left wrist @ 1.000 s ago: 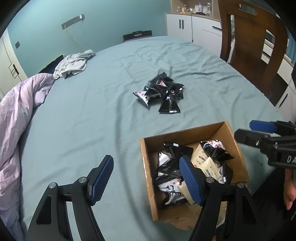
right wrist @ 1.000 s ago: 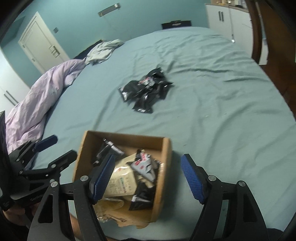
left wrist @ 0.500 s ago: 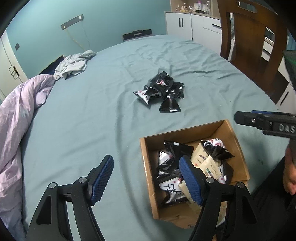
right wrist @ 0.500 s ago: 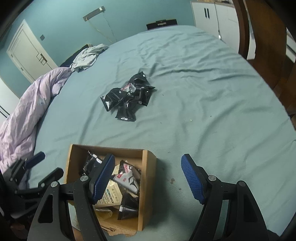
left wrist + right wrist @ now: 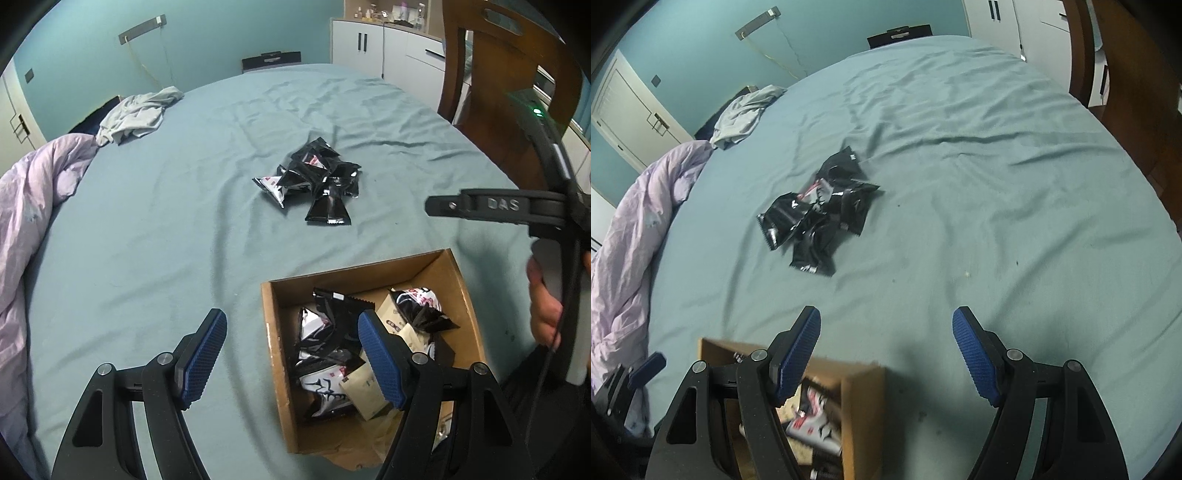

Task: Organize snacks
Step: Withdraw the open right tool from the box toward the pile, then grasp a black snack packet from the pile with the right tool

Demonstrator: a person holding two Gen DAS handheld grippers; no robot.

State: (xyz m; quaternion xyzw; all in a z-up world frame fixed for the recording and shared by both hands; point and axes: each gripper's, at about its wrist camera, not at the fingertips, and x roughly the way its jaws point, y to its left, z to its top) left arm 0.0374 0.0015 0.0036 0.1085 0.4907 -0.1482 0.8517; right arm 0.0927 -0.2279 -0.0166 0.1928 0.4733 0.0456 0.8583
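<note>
Left gripper (image 5: 291,354): nearest the lens, jaws spread wide and nothing between the blue pads. It hangs over the near left wall of the box, one finger above the sheet, the other above the packets inside.

Box (image 5: 275,343): an open cardboard box on the near part of the bed, already part filled with black packets and a couple of pale ones. In the right wrist view only its far corner (image 5: 866,398) shows, down at the bottom left.

Right gripper (image 5: 886,350): also released, empty, pads well apart. It looks past the box's far wall, out over bare sheet. In the left wrist view its black frame (image 5: 495,208) reaches in from the right edge, above and beyond the box, with the person's hand (image 5: 543,306) on the grip.

Sheet (image 5: 997,203): teal, rumpled, bare between box and pile.

Pile of snack packets (image 5: 820,218): a loose heap of black packets near the middle of the bed, well apart from the box. From the right gripper it lies ahead and off to the left; from the left gripper (image 5: 317,186) ahead and a little right.

Which hand: by my read the right one is nearer and is the one heading out.

Nearest packet (image 5: 812,254): its long axis seems to run toward the gripper, so a grip across its width looks easiest.

Far end: lilac duvet (image 5: 631,236) along the left edge, a crumpled grey cloth (image 5: 746,114) beyond it.
</note>
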